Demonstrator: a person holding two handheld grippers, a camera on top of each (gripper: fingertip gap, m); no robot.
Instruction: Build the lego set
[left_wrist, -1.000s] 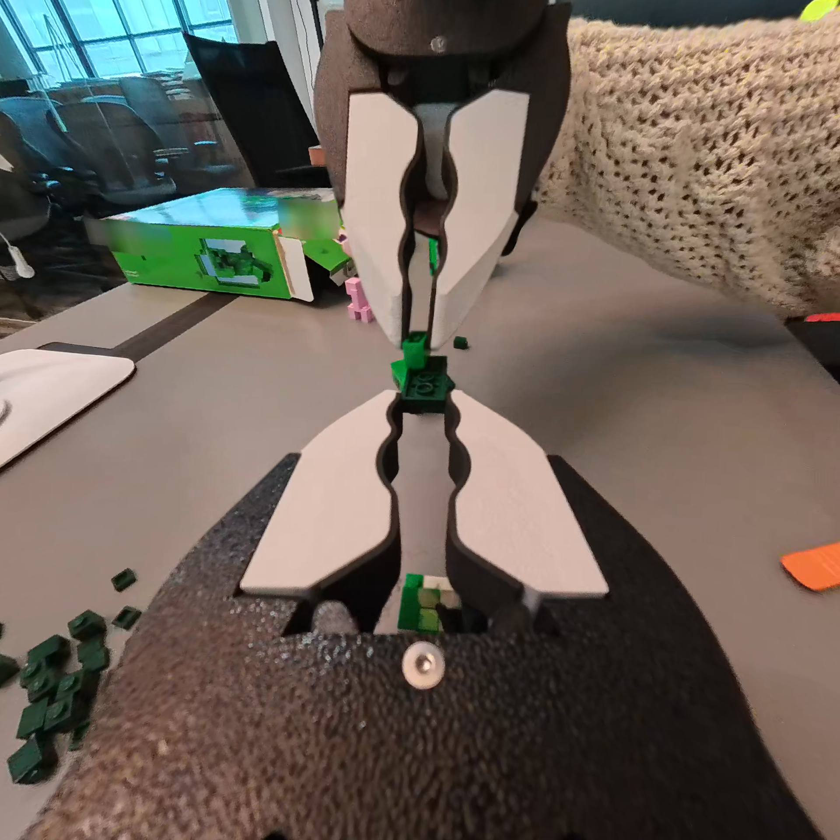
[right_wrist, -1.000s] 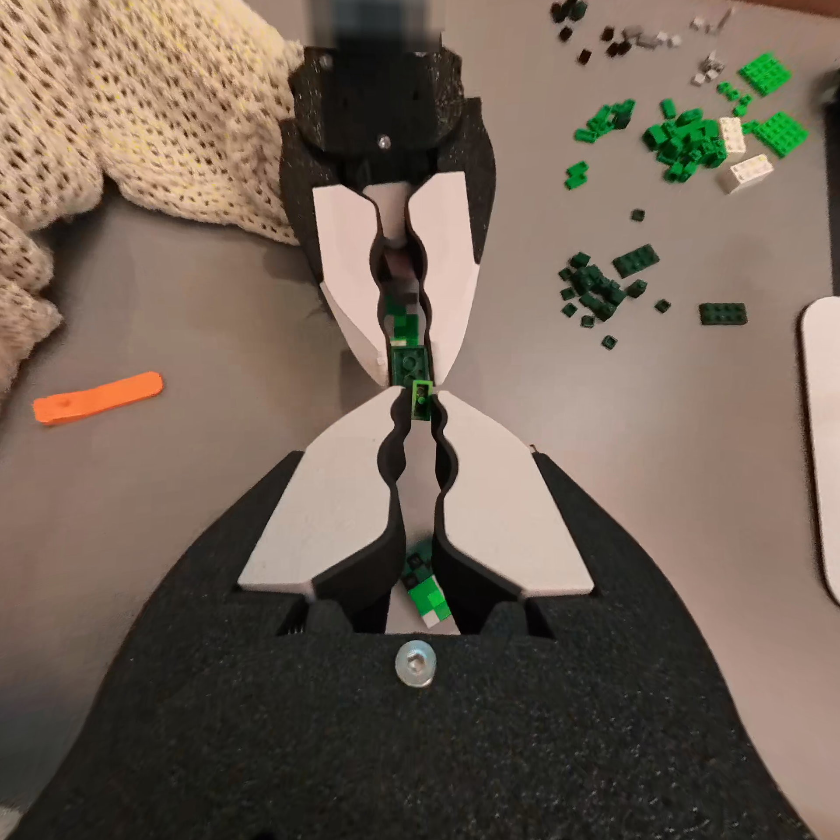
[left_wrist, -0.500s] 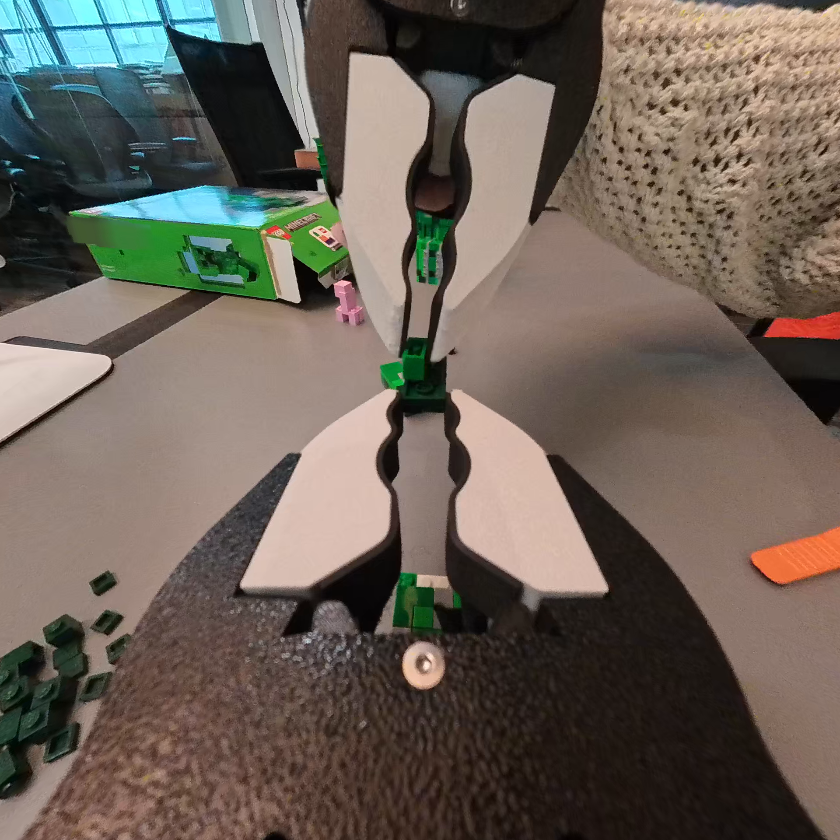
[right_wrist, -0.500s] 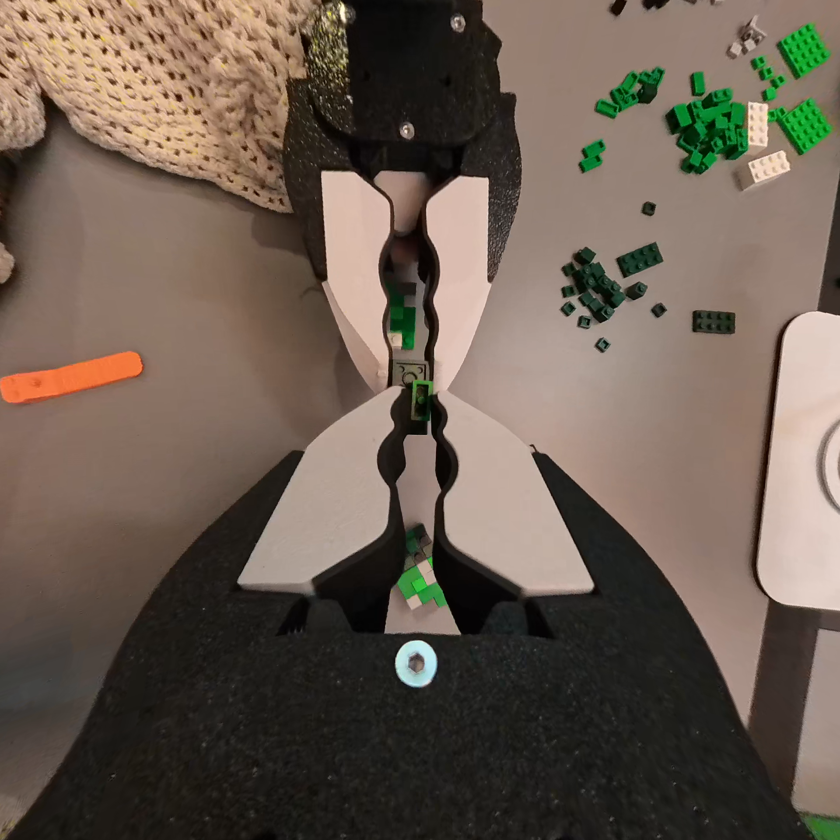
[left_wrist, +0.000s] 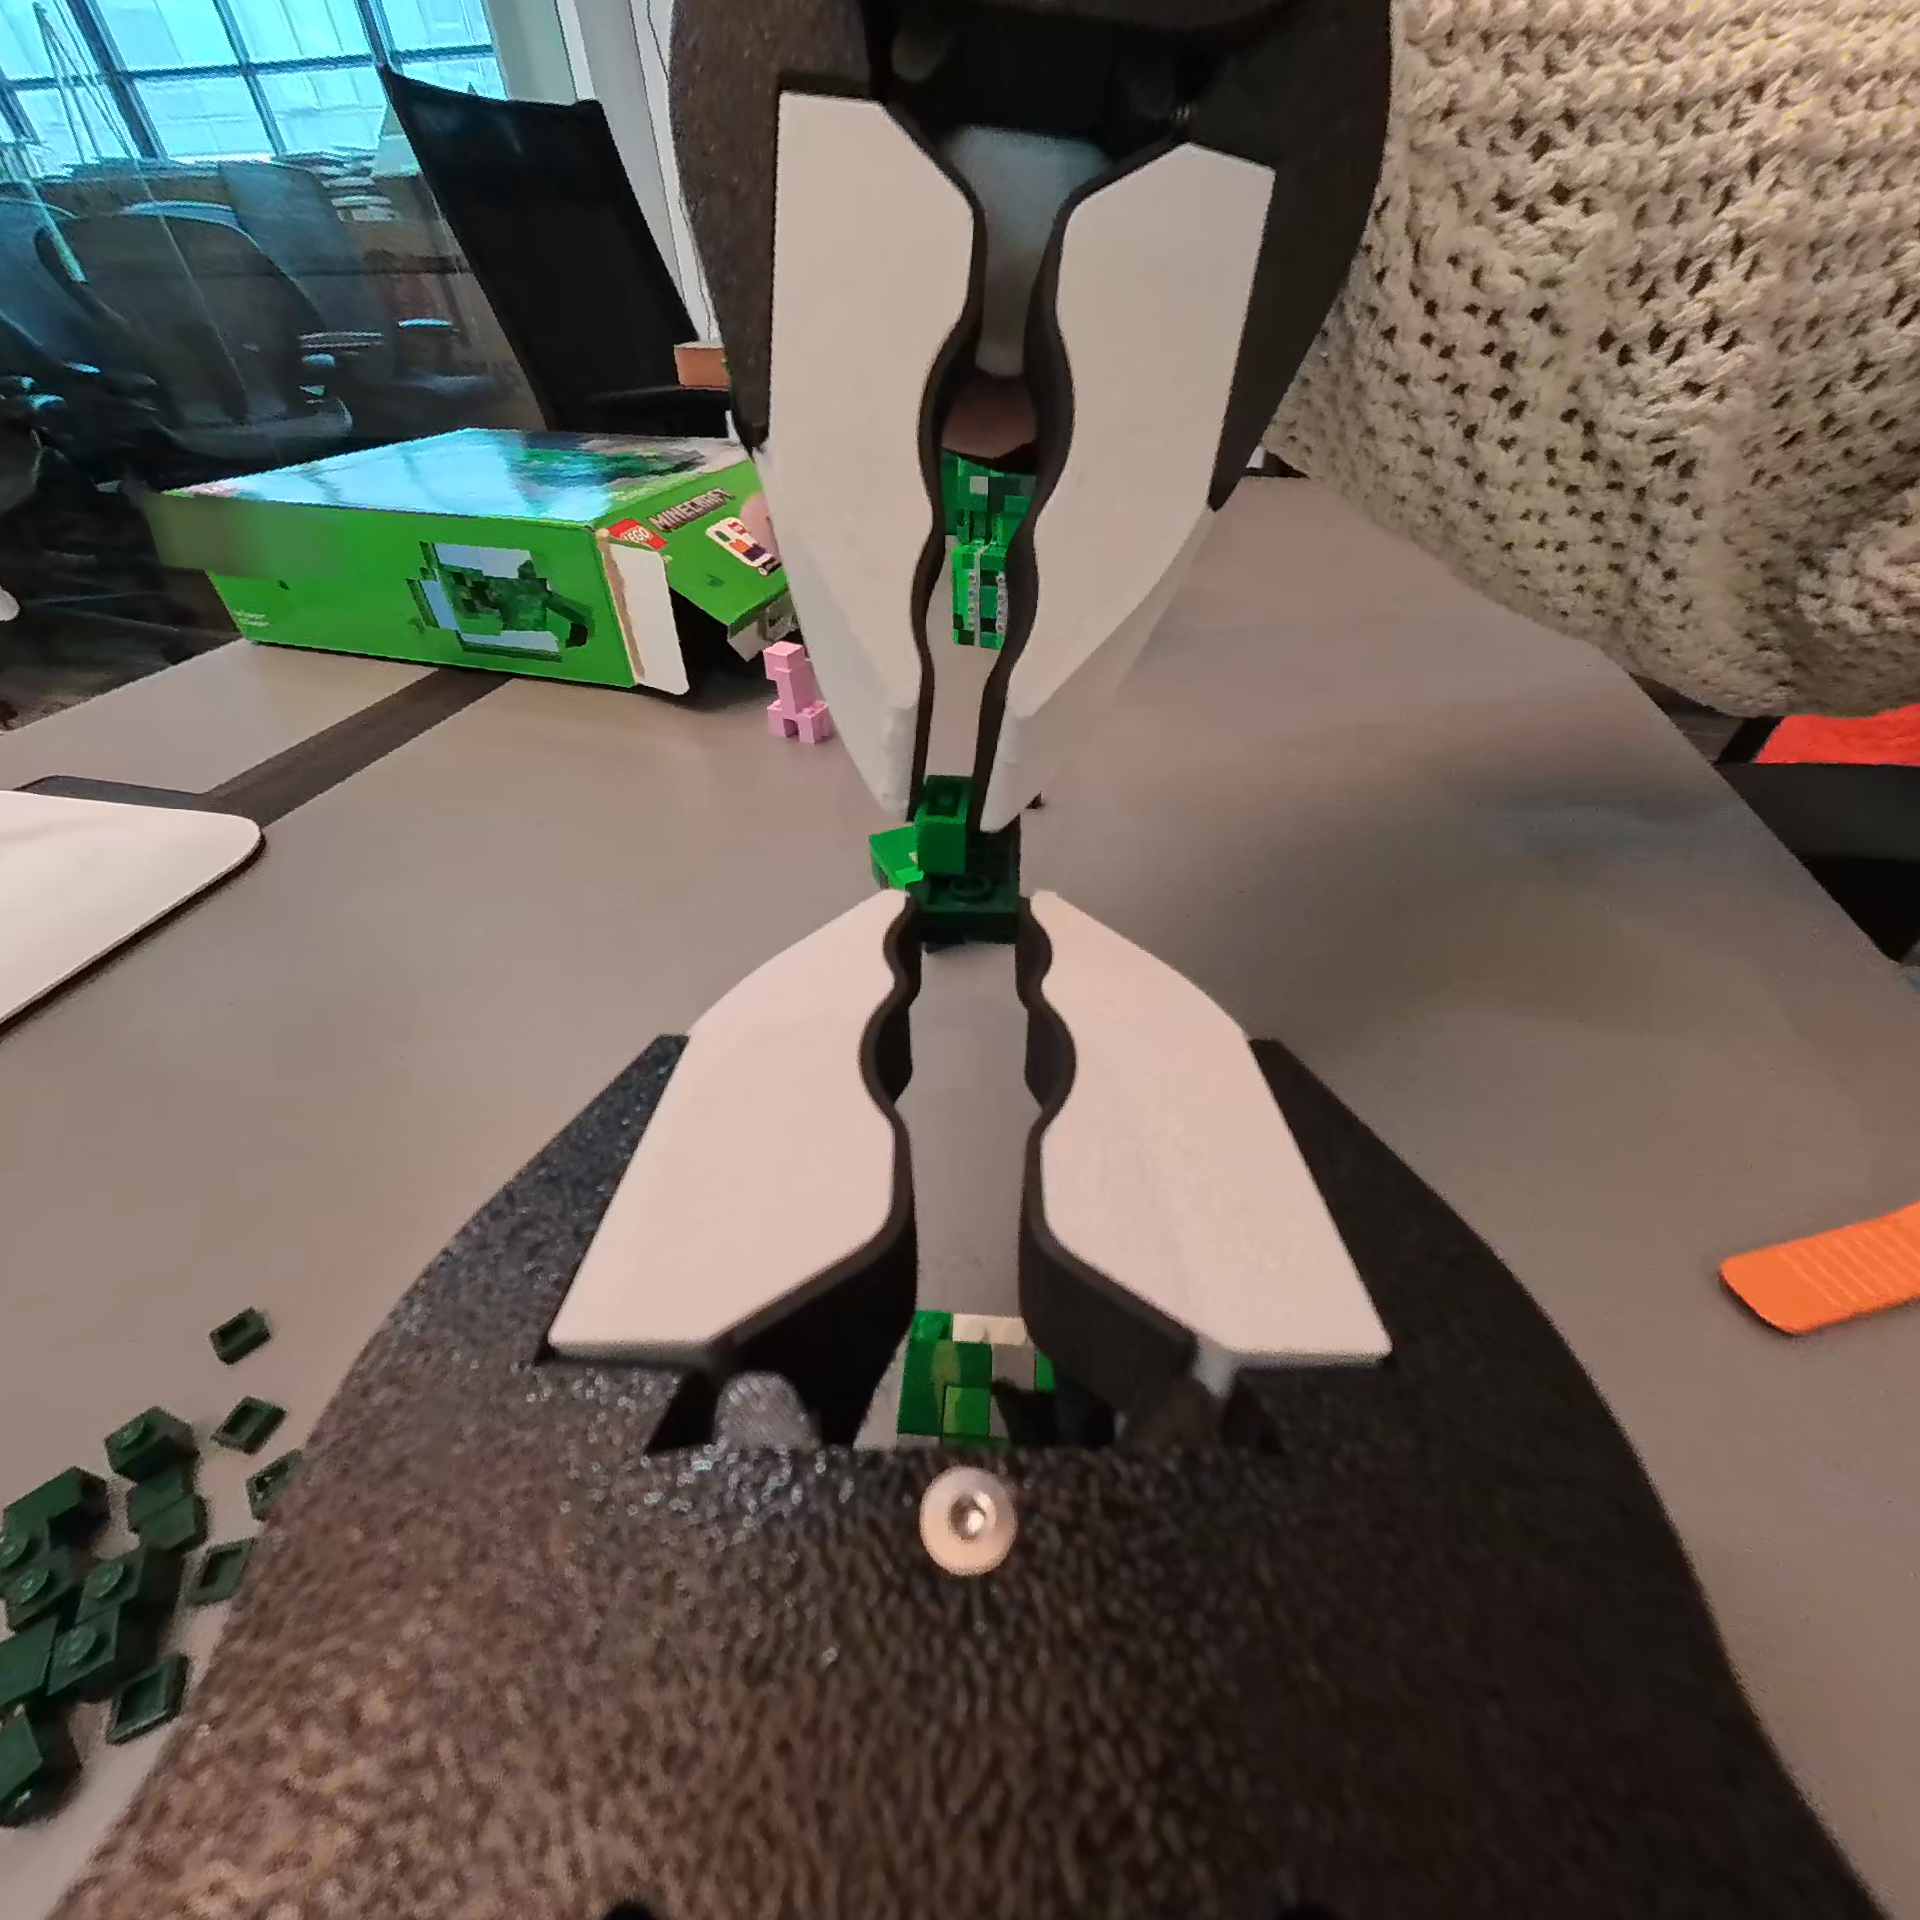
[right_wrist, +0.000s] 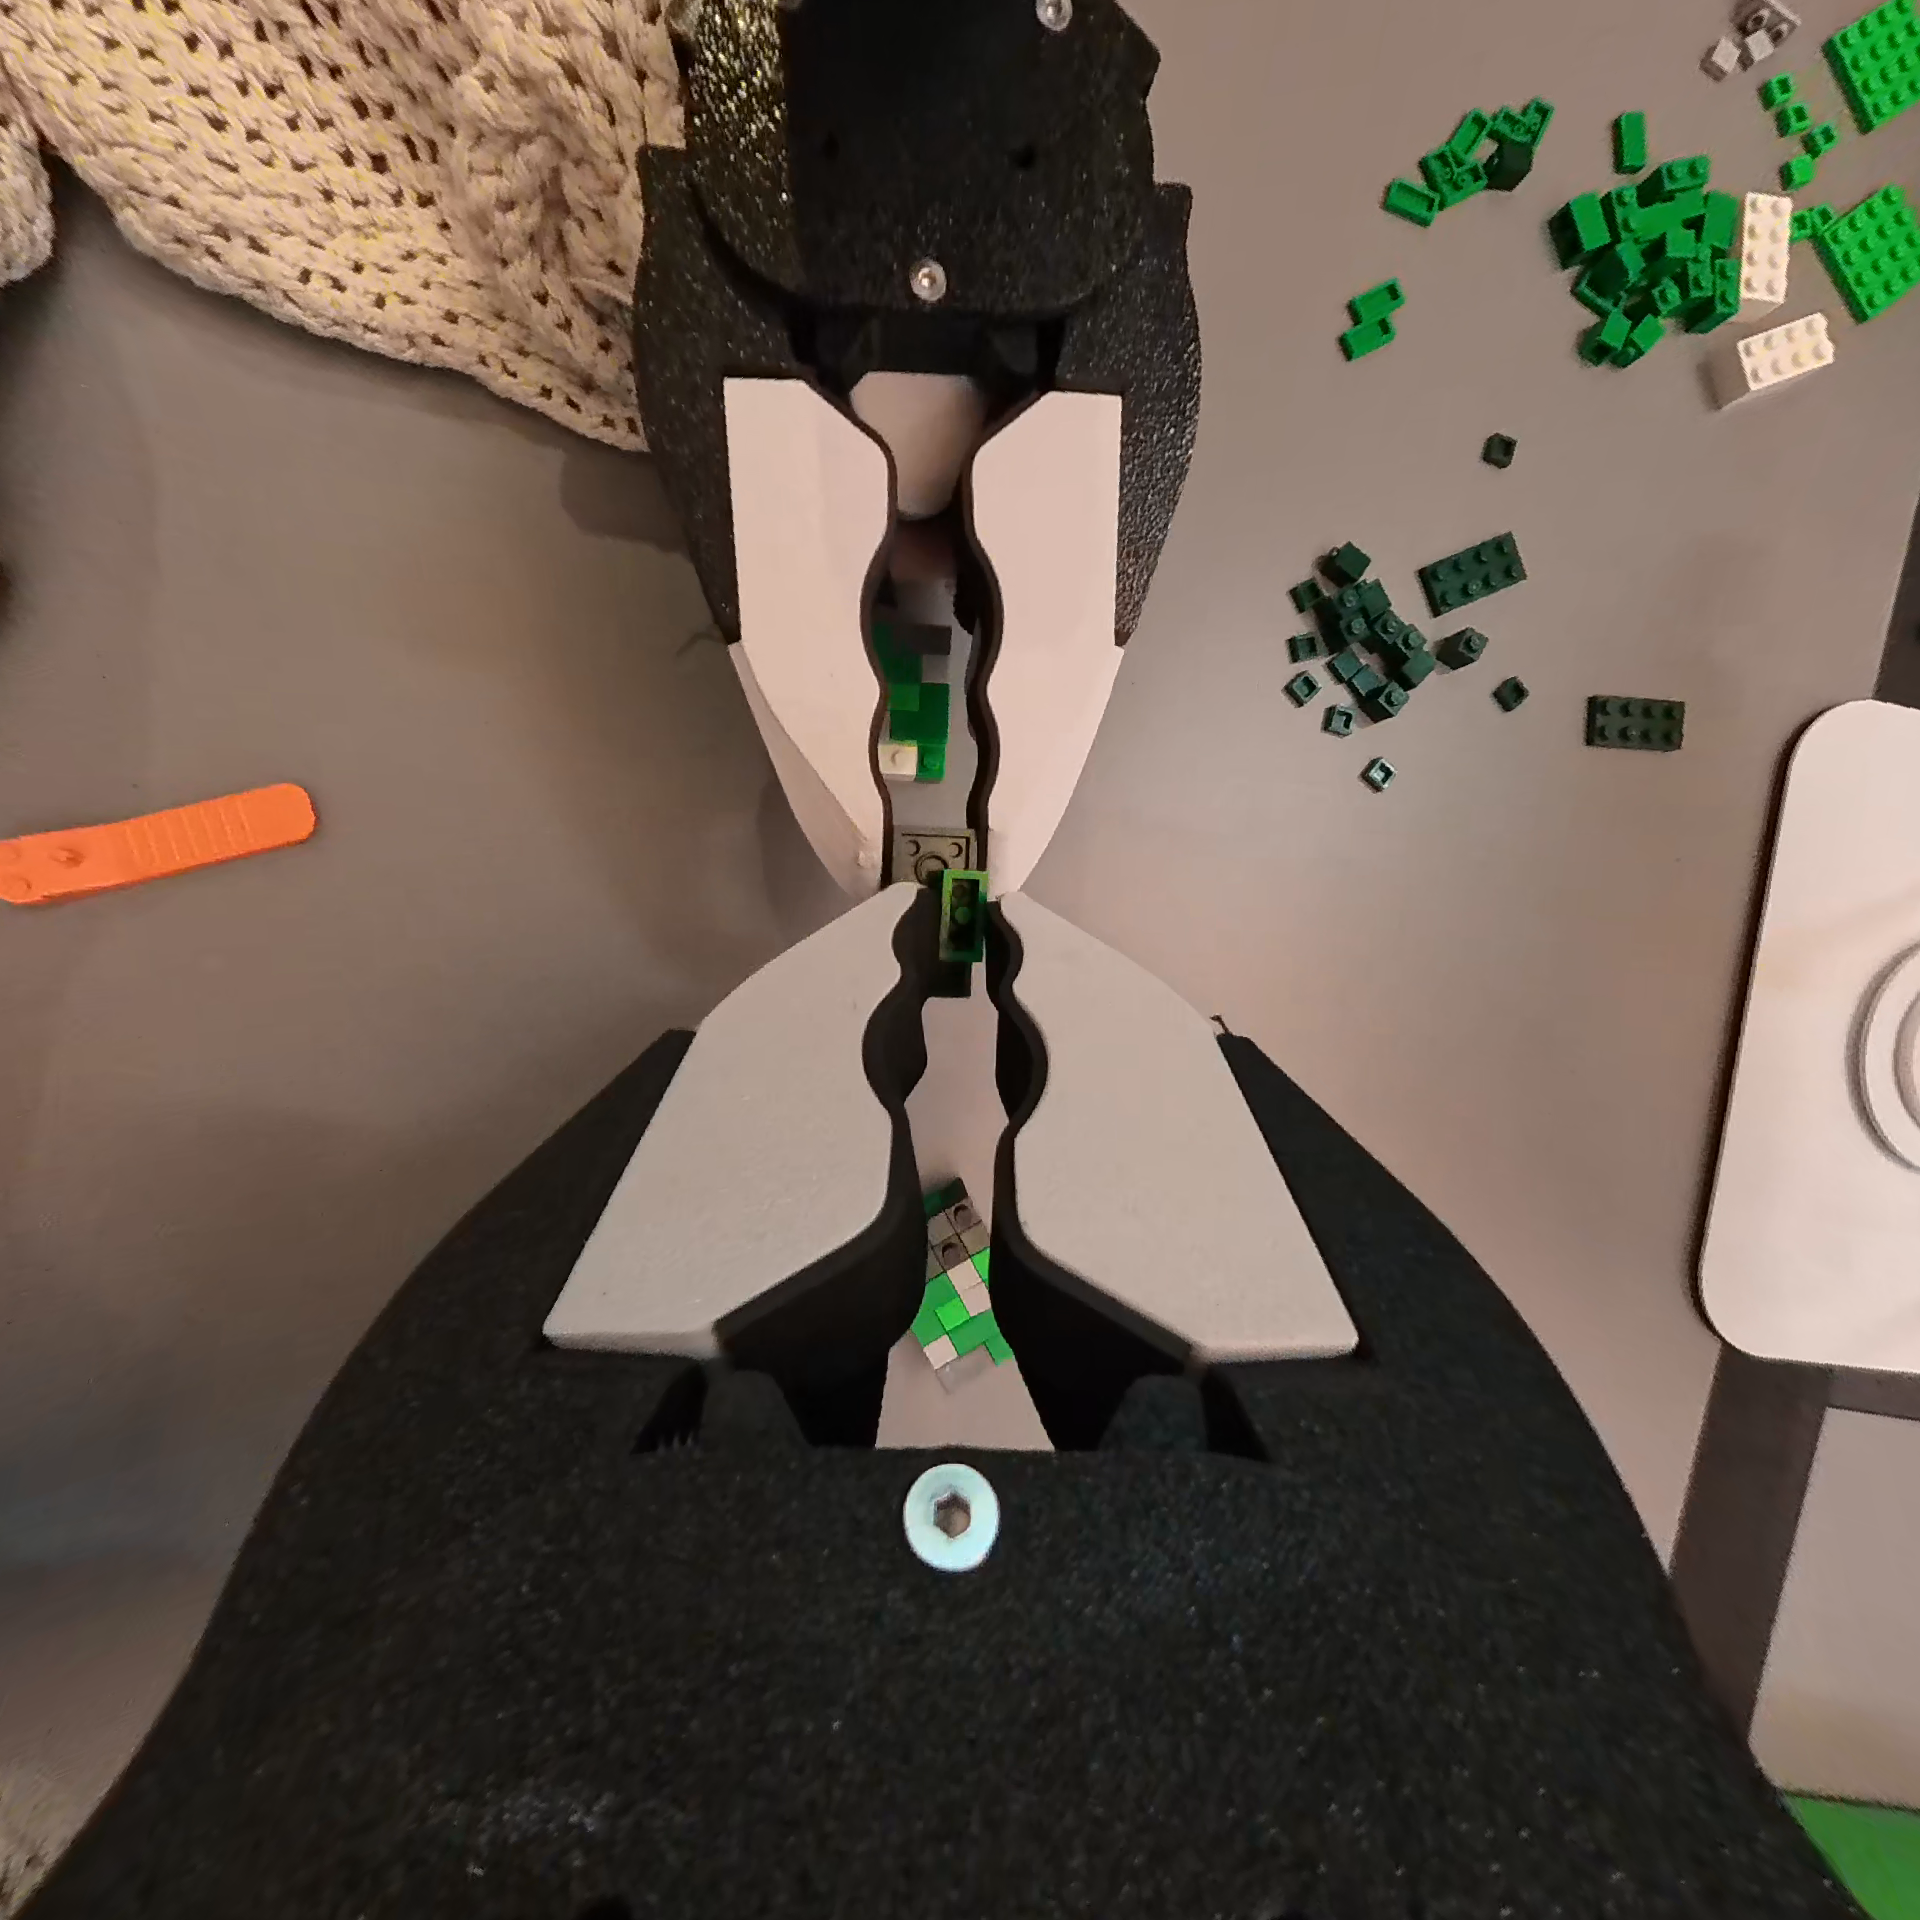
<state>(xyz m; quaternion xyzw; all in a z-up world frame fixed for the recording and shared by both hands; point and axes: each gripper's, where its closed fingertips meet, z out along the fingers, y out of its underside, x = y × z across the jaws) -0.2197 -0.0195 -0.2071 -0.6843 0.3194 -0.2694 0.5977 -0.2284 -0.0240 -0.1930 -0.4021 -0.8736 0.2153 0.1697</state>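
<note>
In the left wrist view my left gripper (left_wrist: 966, 920) is shut on a dark green plate (left_wrist: 968, 902), held above the grey table (left_wrist: 416, 987). My right gripper (left_wrist: 948, 821) comes down from above, shut on a small bright green brick (left_wrist: 940, 831) that touches the plate's top. In the right wrist view my right gripper (right_wrist: 958, 920) grips the bright green brick (right_wrist: 961, 914), tip to tip with the left gripper (right_wrist: 935, 868) and its plate (right_wrist: 933, 857). A green and white built block (right_wrist: 956, 1299) lies on the table below.
Loose dark green pieces (right_wrist: 1361, 634) and bright green and white bricks (right_wrist: 1662, 239) lie at the right. An orange brick separator (right_wrist: 156, 842), a green box (left_wrist: 447, 561), a pink figure (left_wrist: 795, 696), a white board (right_wrist: 1829, 1039) and a knit sleeve (left_wrist: 1610, 312) surround the work. My left and right fingertips are right by each other. Both grippers' tips are roughly 20 centimetres from the orange brick separator (right_wrist: 156, 842).
Both grippers have stayed shut and tip to tip. The right gripper has come closer and stands steeper over the left one. The table has slid slightly in both views.
</note>
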